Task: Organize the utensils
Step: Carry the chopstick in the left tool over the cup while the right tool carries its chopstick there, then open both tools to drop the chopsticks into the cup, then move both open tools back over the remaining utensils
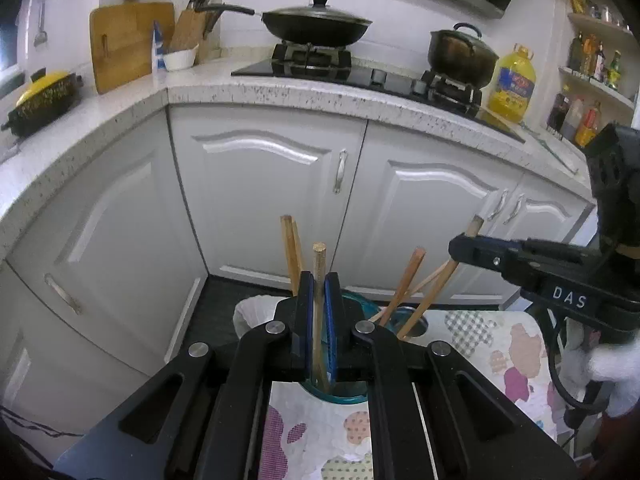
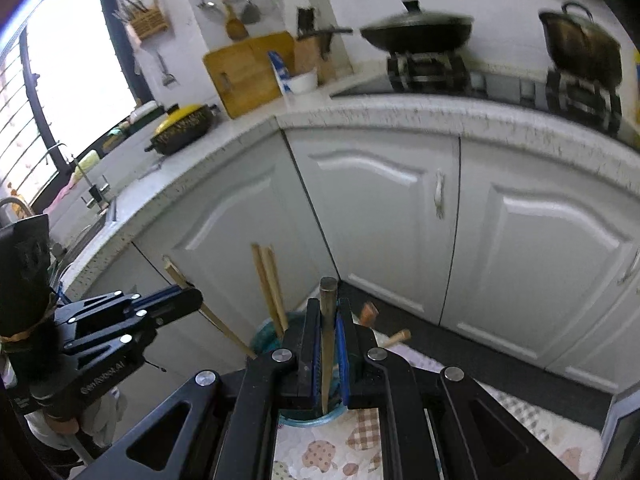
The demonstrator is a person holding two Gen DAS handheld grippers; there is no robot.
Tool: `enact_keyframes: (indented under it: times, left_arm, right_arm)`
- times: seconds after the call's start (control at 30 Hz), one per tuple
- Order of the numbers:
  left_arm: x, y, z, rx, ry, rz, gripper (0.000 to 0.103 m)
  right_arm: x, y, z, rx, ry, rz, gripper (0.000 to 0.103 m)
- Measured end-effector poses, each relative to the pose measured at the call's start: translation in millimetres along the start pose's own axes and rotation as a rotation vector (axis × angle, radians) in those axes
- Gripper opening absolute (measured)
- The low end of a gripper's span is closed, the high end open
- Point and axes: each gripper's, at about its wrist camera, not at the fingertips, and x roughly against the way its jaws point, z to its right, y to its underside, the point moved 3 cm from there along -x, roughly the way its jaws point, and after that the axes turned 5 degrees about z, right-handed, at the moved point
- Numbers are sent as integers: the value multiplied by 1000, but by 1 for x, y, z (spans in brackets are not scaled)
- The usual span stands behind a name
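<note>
The left gripper [image 1: 319, 284] fingers pinch one chopstick [image 1: 319, 264] above the teal holder [image 1: 340, 398]. The right gripper [image 2: 328, 320] fingers clamp another chopstick [image 2: 328, 312].

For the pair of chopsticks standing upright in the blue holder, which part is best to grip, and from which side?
Grip the pair of chopsticks near the free upper ends, coming from above. They stand almost upright in the blue holder, bottoms hidden inside. Both grippers are already shut on other sticks.
</note>
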Motion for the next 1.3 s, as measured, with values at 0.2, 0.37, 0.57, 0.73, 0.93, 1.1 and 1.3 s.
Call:
enact_keyframes:
  times: [0.2,0.37,0.57,0.73,0.93,1.1,1.3]
  left_arm:
    - [-12,11,5,-2,-5,-34,4]
    - [-18,15,6,6,-14,-47,4]
    - [-16,17,6,14,-27,-53,5]
    - [-13,18,6,18,-27,-49,23]
    - [-2,21,9,15,-46,-37,24]
    - [7,27,15,9,-55,-27,24]
    - [19,33,27,-9,-64,-11,24]
  right_arm:
    - [-12,15,21,-63,0,-31,7]
    - [-15,21,26,-70,11,-51,7]
    - [-6,23,26,-94,-10,-39,36]
    - [4,27,27,-89,-12,-46,36]
    - [21,33,20,-61,-3,-31,37]
    - [35,40,11,-58,3,-2,39]
    - [45,51,0,-30,55,20,40]
